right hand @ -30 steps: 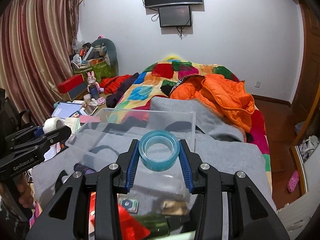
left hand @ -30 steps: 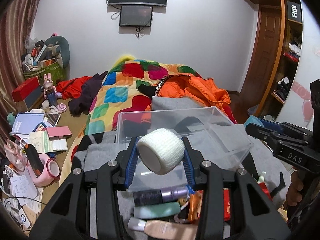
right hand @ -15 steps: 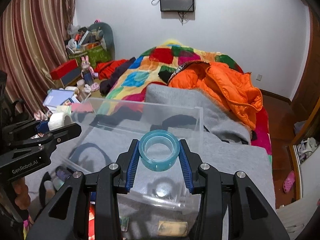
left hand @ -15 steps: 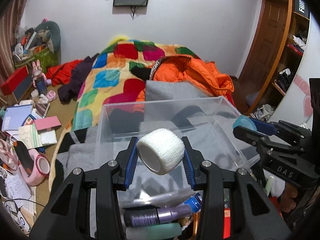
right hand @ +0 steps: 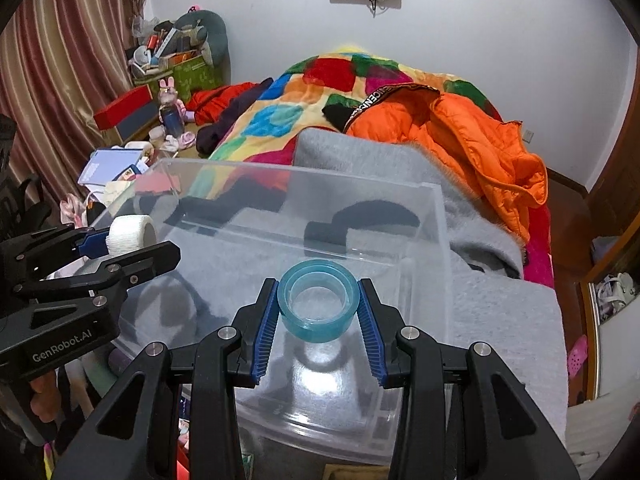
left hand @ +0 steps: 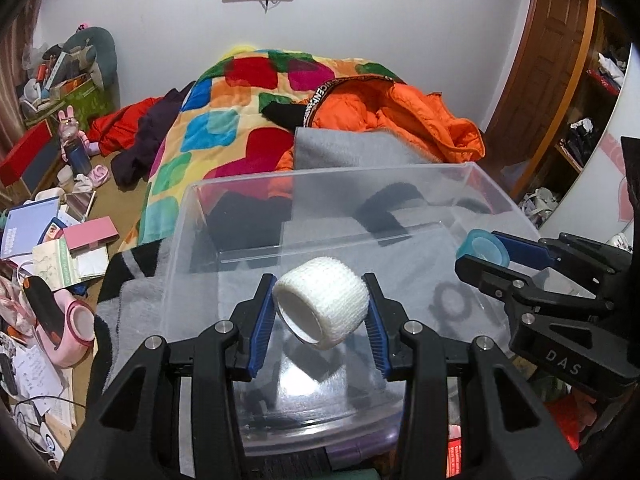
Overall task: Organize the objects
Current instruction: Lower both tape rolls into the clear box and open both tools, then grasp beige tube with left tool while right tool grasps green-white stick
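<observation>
My left gripper (left hand: 320,308) is shut on a white bandage roll (left hand: 322,300) and holds it over the open clear plastic box (left hand: 280,178) on the grey blanket. My right gripper (right hand: 318,306) is shut on a blue tape roll (right hand: 318,300) and holds it over the same box (right hand: 434,216). The right gripper with its tape (left hand: 482,246) shows at the right of the left wrist view. The left gripper with its bandage roll (right hand: 130,234) shows at the left of the right wrist view. The box looks empty inside.
A grey blanket (right hand: 508,320) covers the bed end under the box. An orange jacket (right hand: 472,136) and a patchwork quilt (left hand: 240,92) lie behind. Books and a pink object (left hand: 68,320) clutter the floor at left. Small items (left hand: 456,446) lie in front of the box.
Both grippers have moved forward and down with their rolls, from in front of the box to over its inside. Both stay shut.
</observation>
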The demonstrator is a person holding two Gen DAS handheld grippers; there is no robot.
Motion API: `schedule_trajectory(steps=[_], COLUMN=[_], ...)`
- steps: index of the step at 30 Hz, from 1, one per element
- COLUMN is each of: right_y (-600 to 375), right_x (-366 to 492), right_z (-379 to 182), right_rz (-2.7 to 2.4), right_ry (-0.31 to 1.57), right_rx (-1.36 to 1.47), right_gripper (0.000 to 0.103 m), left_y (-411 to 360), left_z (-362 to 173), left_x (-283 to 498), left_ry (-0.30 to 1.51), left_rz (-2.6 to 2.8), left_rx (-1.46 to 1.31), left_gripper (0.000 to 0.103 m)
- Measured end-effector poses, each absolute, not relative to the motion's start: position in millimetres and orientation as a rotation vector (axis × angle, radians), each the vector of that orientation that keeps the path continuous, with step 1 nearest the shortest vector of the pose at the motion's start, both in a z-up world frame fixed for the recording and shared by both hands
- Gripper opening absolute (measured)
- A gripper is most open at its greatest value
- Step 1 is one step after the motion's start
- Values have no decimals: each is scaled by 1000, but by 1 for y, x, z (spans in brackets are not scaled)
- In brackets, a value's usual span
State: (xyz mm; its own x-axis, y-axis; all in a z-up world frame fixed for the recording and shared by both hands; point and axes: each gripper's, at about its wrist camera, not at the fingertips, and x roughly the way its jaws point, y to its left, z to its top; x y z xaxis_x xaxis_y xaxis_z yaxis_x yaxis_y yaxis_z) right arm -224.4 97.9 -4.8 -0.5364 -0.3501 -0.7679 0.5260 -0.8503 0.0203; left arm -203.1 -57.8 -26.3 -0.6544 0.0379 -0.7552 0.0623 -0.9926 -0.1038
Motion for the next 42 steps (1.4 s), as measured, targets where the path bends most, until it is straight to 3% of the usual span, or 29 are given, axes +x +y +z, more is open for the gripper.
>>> schedule_trajectory(steps=[10,13,16,19,24,28,37,42], right_y=[97,98,100,104,116,133,173,198], right_x=[-223,-222,-218,-212,-199,-183,-144,-129], right_z=[-5,-4,0,7,23,34,35,22], right_rz=[-2375,-2377,-2388,-2397,-2422,-2456,-2532,-2583], right_ry=[320,314,310,294,261,241,225,230], right_rx=[1115,1108,1088,1057,998,942,924,987], right_gripper=[37,48,53,58,70,79,83,83], left_y=[-52,-50,-45,-42,-46,-51,-59,-45], left_z=[-33,-30,-26,-18,-2,11,7,-10], left_x=[-206,-202,-197,-188,-170,-149,-97,-70], left_ry=[177,172,126,80,124,157,227,174], left_rz=[-2831,-2846,-2847,-2854,-2884,-2898,-2878,-2856], left_rx=[1355,1352,1317,1260,1215,1145,1155,1186], left_gripper=[45,51,65,71,80,95,97,97])
